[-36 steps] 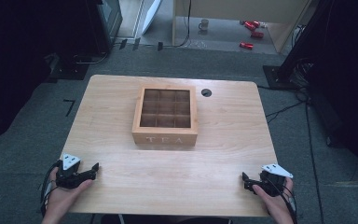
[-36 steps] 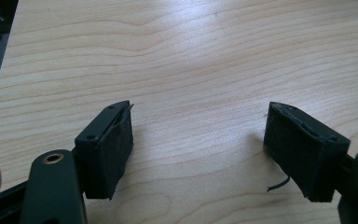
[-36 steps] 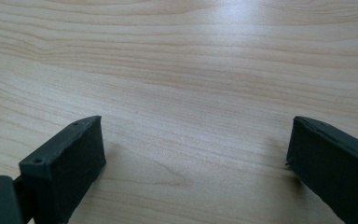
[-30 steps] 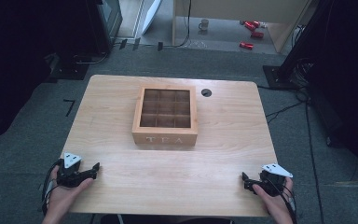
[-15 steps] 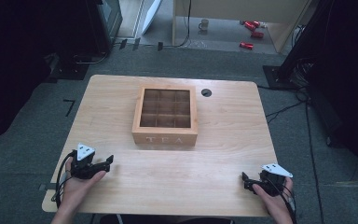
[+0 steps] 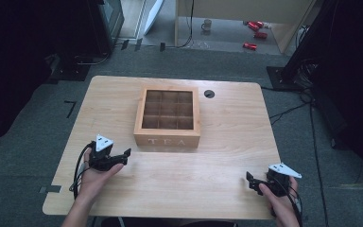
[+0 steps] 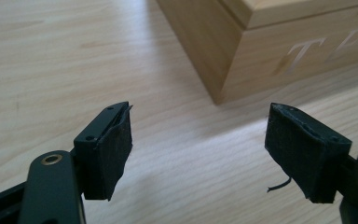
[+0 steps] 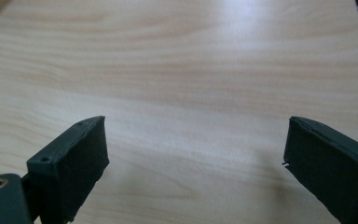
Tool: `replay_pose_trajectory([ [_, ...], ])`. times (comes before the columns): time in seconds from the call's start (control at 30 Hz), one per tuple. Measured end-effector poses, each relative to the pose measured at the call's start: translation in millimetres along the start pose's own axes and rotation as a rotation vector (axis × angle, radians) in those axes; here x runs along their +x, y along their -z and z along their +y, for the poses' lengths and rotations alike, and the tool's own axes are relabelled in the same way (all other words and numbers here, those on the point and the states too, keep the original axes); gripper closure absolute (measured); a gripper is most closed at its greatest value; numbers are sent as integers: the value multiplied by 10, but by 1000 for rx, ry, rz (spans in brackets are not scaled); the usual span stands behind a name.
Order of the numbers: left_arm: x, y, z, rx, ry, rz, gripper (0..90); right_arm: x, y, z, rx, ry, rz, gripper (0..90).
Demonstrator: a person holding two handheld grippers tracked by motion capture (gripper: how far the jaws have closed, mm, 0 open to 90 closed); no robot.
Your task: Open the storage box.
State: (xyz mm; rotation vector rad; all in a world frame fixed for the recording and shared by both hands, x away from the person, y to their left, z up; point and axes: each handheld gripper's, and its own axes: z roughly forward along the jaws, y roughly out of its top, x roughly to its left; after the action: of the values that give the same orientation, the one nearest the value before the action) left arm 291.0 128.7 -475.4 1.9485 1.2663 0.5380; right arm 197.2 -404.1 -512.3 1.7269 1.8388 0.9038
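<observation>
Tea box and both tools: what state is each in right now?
Tea box: lid shut, windowed top showing a grid of compartments, upright on the table, untouched.
Left tool: jaws open, empty, pointing at the box's near left corner, apart from it.
Right tool: jaws open, empty, low over bare table at the near right edge.

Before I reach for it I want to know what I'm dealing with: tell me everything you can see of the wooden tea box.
The tea box is a square, light wooden box with TEA lettered on its front face. Its top shows a three-by-three grid of compartments; whether a clear pane covers them I cannot tell. It sits flat and upright near the middle of the table, nothing touching it. The left gripper, jaws open, points toward its front left corner, apart from it.
</observation>
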Motion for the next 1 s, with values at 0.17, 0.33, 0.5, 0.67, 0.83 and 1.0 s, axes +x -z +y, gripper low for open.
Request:
replay_pose_trajectory([
  [0.17,-35,-8,75,-11,-7,-6,238,84,65,126,-20,0,14,62],
  [0.33,-55,-16,126,-8,-13,-11,240,175,69,244,-26,28,17,67],
  [0.5,-104,-79,174,-1,0,-20,252,310,39,384,-40,43,33,68],
  [0.67,-143,-136,219,-9,17,-40,259,486,4,569,-56,83,46,68],
  [0.83,-187,-192,242,-9,6,-46,267,654,-36,742,-70,111,62,68],
  [1.0,-207,-218,255,-8,26,-38,273,774,-80,841,-75,123,81,68],
])
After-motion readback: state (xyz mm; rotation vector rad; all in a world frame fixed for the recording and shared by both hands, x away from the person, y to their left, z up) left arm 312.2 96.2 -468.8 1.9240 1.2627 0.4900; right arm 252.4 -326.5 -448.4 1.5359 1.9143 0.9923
